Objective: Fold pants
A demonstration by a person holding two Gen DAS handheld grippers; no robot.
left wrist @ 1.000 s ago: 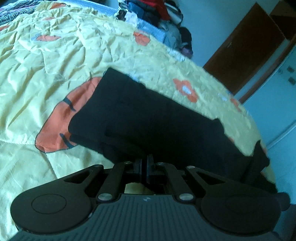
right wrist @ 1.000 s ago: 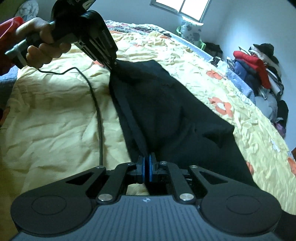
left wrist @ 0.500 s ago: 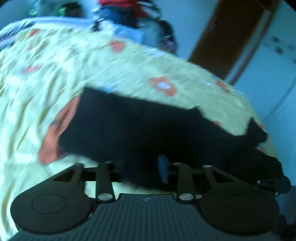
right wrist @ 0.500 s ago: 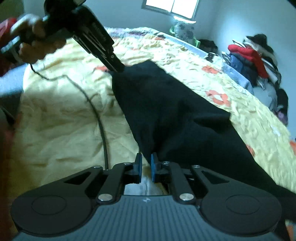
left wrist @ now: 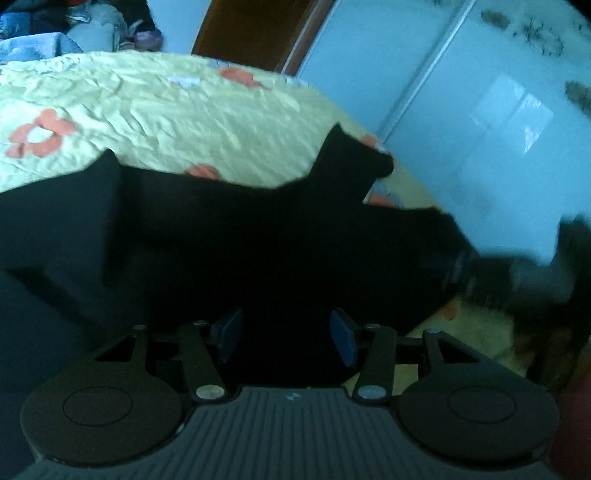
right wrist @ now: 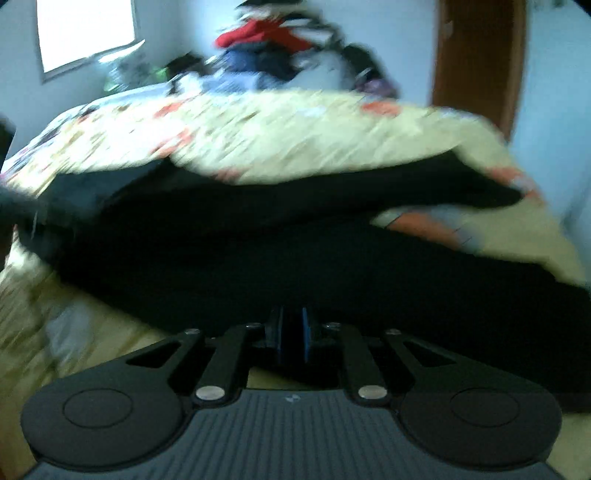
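Black pants (left wrist: pixel 240 236) lie spread on a yellow floral bedspread (left wrist: pixel 184 118). In the left wrist view my left gripper (left wrist: pixel 286 338) is open, its blue pads wide apart just over the near edge of the fabric. The right gripper shows blurred at the right edge (left wrist: pixel 517 269), at the pants' end. In the right wrist view the pants (right wrist: pixel 295 251) stretch across the bed (right wrist: pixel 295 136), and my right gripper (right wrist: pixel 291 338) has its pads a narrow gap apart with dark fabric around them. The frame is blurred.
A pile of clothes (right wrist: pixel 273 48) sits beyond the bed's far side. A brown door (right wrist: pixel 476 62) and a window (right wrist: pixel 85 33) are in the background. A pale wardrobe front (left wrist: pixel 461 110) stands close past the bed's edge.
My left gripper has let go of the pants and opened wide. Both views have swung round towards the door. My right gripper's pads have parted a little from fully shut.
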